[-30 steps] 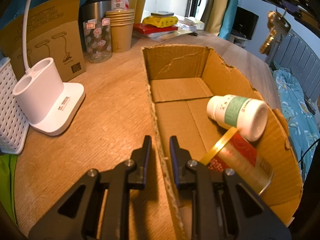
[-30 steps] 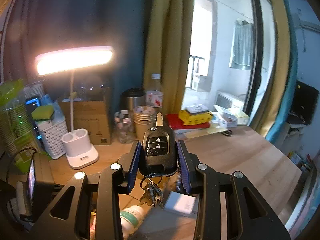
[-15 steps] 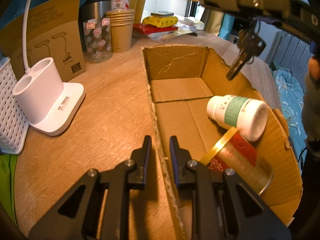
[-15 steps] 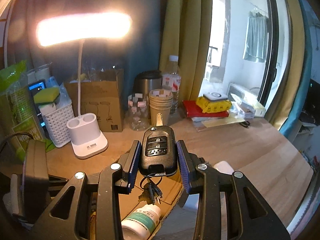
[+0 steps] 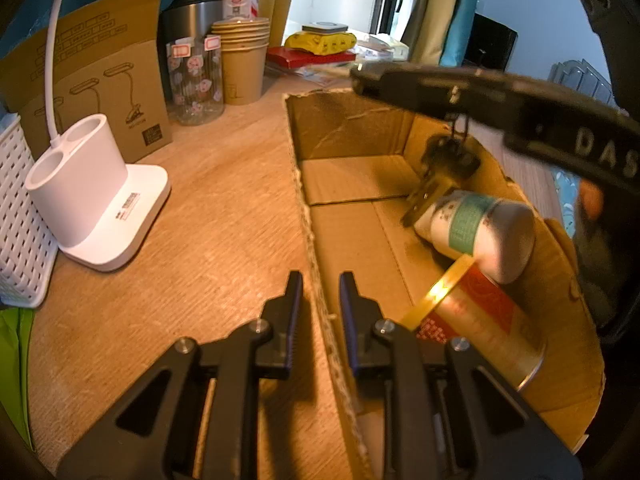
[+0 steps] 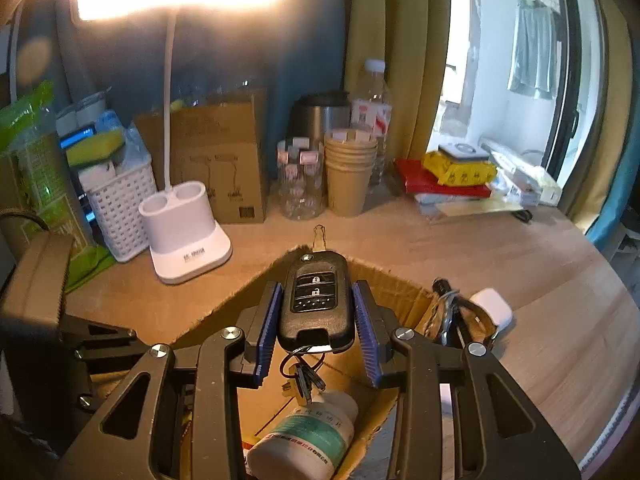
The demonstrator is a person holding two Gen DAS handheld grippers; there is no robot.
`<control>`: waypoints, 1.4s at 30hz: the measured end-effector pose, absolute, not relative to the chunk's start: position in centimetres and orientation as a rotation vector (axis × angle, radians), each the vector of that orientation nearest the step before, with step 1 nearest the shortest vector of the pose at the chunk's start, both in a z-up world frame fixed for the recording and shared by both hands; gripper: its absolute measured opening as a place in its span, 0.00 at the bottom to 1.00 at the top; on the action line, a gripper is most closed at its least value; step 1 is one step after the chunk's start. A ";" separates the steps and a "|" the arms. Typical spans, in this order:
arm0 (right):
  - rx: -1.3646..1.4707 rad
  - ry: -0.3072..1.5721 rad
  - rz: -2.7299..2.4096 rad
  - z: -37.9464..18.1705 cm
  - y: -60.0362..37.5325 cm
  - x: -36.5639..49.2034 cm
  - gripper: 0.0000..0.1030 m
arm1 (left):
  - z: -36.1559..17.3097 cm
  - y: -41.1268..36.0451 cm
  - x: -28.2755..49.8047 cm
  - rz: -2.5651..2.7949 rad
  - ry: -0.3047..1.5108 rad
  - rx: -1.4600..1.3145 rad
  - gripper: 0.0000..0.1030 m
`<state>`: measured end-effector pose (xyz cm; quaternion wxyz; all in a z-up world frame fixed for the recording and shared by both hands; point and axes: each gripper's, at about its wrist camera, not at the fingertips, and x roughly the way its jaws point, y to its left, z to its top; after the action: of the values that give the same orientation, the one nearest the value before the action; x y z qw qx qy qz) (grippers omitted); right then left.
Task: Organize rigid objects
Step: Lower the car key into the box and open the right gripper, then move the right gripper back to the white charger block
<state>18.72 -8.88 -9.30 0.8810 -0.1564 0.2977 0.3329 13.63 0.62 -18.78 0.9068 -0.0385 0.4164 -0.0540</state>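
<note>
Since the earlier frames the right tongs [image 6: 317, 322] have come down from well above the worktop [image 5: 224, 208] until they hang over the open brown cardboard box [image 5: 352, 136], and the dangling bunch of metal keys [image 5: 442, 172], which was up beside the far rim half a second ago, now hangs inside the box, its lowest blade at or very near the neck of the white plastic pill bottle with the green label [image 5: 480, 228] (whether it touches cannot be told through the blur). The right tongs are clamped on the black flip car key fob [image 6: 316, 304], blue pads pressed to both its sides, its buttons facing the camera and the key ring with the keys [image 6: 302, 376] hanging from its near end, just above the bottle [image 6: 308, 436]. The left tongs [image 5: 319, 300] have not shifted: narrowly parted, they straddle the box's near left wall, one finger outside over the worktop and one inside, and whether the pads actually press the cardboard cannot be told. The bottle lies on its side against the right wall, resting on a red-and-gold cylindrical tin [image 5: 472, 320] that also lies flat in the box. On the worktop to the left stands the white desk lamp base [image 5: 96, 208].
</note>
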 end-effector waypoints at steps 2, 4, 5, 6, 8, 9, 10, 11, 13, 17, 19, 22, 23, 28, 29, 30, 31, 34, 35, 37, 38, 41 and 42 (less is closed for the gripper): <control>-0.335 0.636 0.698 -9.7 -8.6 18.7 0.37 | -18.8 0.6 13.6 -0.111 0.860 -0.079 0.19; -0.350 0.657 0.707 -10.3 -8.3 18.6 0.37 | -18.8 0.6 13.6 -0.111 0.860 -0.080 0.19; -0.356 0.664 0.710 -10.4 -8.2 18.6 0.37 | -18.8 0.6 13.6 -0.111 0.860 -0.079 0.19; -0.367 0.668 0.709 -10.6 -8.1 18.5 0.37 | -18.8 0.6 13.6 -0.111 0.859 -0.079 0.19; -0.372 0.670 0.706 -10.7 -8.1 18.4 0.37 | -18.8 0.6 13.6 -0.111 0.860 -0.079 0.19; -0.375 0.677 0.708 -10.7 -8.1 18.4 0.37 | -18.8 0.6 13.6 -0.111 0.860 -0.080 0.19; -0.380 0.686 0.710 -10.8 -8.1 18.5 0.37 | -18.8 0.6 13.6 -0.111 0.860 -0.080 0.19; -0.388 0.696 0.712 -10.9 -8.0 18.5 0.37 | -18.8 0.6 13.6 -0.111 0.860 -0.080 0.19; -0.413 0.718 0.719 -11.4 -7.7 18.5 0.37 | -18.8 0.6 13.6 -0.111 0.859 -0.079 0.19; -0.403 0.718 0.747 -11.0 -7.9 18.3 0.37 | -18.8 0.6 13.6 -0.111 0.860 -0.080 0.19; -0.405 0.723 0.743 -11.2 -7.9 18.3 0.38 | -18.8 0.6 13.6 -0.111 0.860 -0.080 0.19; -0.398 0.736 0.746 -11.3 -7.9 18.4 0.38 | -18.8 0.6 13.6 -0.111 0.859 -0.080 0.19; -0.395 0.734 0.747 -11.4 -7.9 18.5 0.38 | -18.8 0.7 13.6 -0.110 0.860 -0.081 0.19; -0.378 0.720 0.752 -11.0 -8.4 18.3 0.39 | -18.8 0.6 13.7 -0.111 0.860 -0.081 0.19; -0.373 0.715 0.751 -11.0 -8.5 18.3 0.39 | -18.8 0.6 13.6 -0.111 0.860 -0.081 0.19; -0.370 0.711 0.750 -10.7 -8.7 18.2 0.40 | -18.8 0.6 13.6 -0.111 0.860 -0.081 0.19; -0.364 0.704 0.748 -10.5 -8.9 18.2 0.40 | -18.8 0.6 13.6 -0.111 0.860 -0.081 0.19; -0.344 0.685 0.739 -9.7 -9.7 18.2 0.48 | -18.8 0.6 13.6 -0.111 0.860 -0.081 0.19; -0.335 0.679 0.735 -9.4 -10.0 18.2 0.50 | -18.8 0.6 13.6 -0.111 0.860 -0.081 0.19; -0.312 0.668 0.729 -8.8 -10.7 18.3 0.51 | -18.8 0.6 13.7 -0.111 0.860 -0.081 0.19; -0.303 0.662 0.726 -8.6 -11.0 18.4 0.52 | -18.8 0.6 13.6 -0.111 0.860 -0.081 0.19; -0.272 0.644 0.707 -7.8 -12.2 18.6 0.54 | -18.8 0.6 13.6 -0.111 0.860 -0.081 0.19; -0.262 0.637 0.699 -7.5 -12.7 18.7 0.55 | -18.8 0.6 13.6 -0.111 0.860 -0.081 0.19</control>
<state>18.72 -12.67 -7.54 0.8819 -0.1256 0.3060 0.3358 13.63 0.63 -18.79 0.9067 -0.0391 0.4165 -0.0537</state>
